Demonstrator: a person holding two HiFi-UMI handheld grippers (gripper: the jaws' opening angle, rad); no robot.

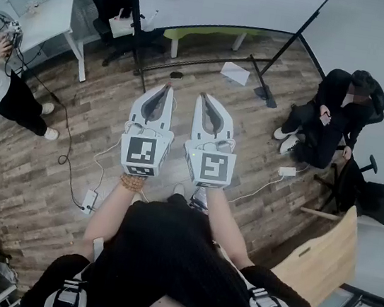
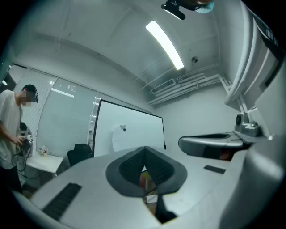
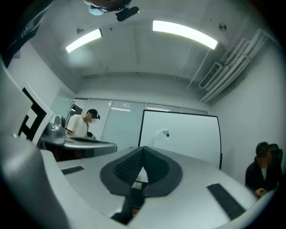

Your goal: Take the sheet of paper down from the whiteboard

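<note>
Closest in, the left tongs (image 1: 166,90) and the right tongs (image 1: 204,98) are held side by side and about level. Both are clenched with nothing between their dark ribbed pads. Beyond them lies a stretch of brown wood-plank floor (image 1: 85,148). Past that, at 12 o'clock from the pair, stands the large white whiteboard with its black frame (image 3: 192,134).

The white sheet of paper (image 2: 119,138) hangs on the board's left half, well apart from both tongs. In the left gripper view it shows at about 11 o'clock of the tips, in the right gripper view at about 1 o'clock. It looks roughly midway between them, so I'd call neither hand clearly nearer.

The sheet hangs with its long axis upright, pinned near the top by a small dark round magnet (image 3: 166,133). Its upper edge looks slightly uneven.
</note>
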